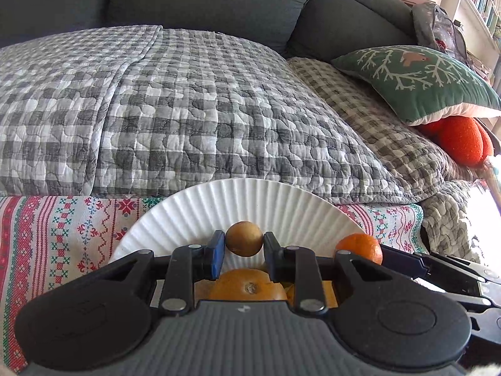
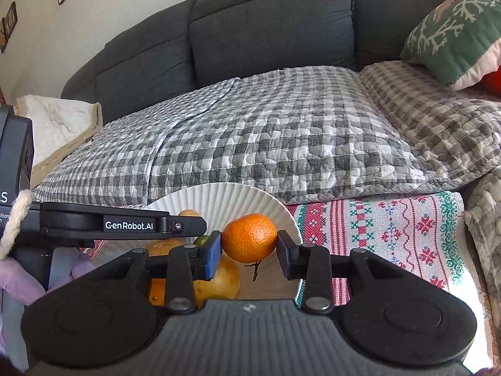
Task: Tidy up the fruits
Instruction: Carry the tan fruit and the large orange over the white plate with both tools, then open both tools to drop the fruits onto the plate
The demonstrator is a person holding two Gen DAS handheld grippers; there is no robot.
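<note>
Left gripper [image 1: 244, 246] grasps a small brown fruit [image 1: 244, 238] over the fluted white plate [image 1: 250, 202]; right gripper [image 2: 249, 250] grasps a tangerine [image 2: 249, 237].

A dark grey sofa [image 2: 269, 28] fills the room's middle. Over its seat lies a grey-and-white checked quilt [image 1: 175, 109]. At the sofa's right end a green cushion [image 1: 416, 78] with a white branch pattern rests on a round orange-red cushion [image 1: 460, 141]. In front of the sofa a red, green and white cross-stitch cloth [image 2: 391, 228] covers the counter. Behind the sofa's right end stands a white bookshelf [image 1: 482, 3]; behind its left end, framed pictures [image 2: 9, 25] hang on a pale wall. Bright daylight falls from the right.
</note>
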